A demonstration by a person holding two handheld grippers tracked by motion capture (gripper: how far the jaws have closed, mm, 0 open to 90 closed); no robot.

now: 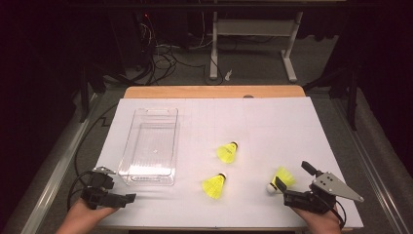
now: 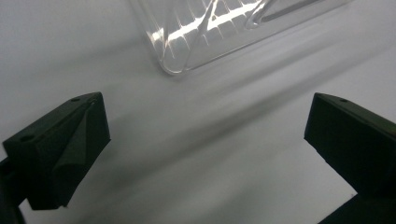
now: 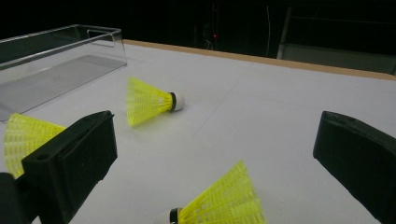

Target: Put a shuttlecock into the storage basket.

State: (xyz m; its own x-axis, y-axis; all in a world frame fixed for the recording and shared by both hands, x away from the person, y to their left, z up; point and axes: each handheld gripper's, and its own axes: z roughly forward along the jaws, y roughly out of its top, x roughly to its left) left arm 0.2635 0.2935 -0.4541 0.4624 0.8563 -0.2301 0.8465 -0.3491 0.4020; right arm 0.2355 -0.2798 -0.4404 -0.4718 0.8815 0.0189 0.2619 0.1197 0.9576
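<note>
Open table btwn clear bin [image 1: 150, 146] & three shuttlecocks [image 1: 228, 152]; bin walls block left side.

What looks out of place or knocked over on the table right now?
Nothing looks damaged or spilled. Three yellow shuttlecocks lie on their sides, scattered on the white table, outside the clear bin, which holds nothing. Both grippers are open.

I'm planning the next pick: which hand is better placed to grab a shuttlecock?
Probably the right. The right gripper is open right beside the nearest shuttlecock. The left gripper sits open by the clear bin, away from the shuttlecocks.
</note>
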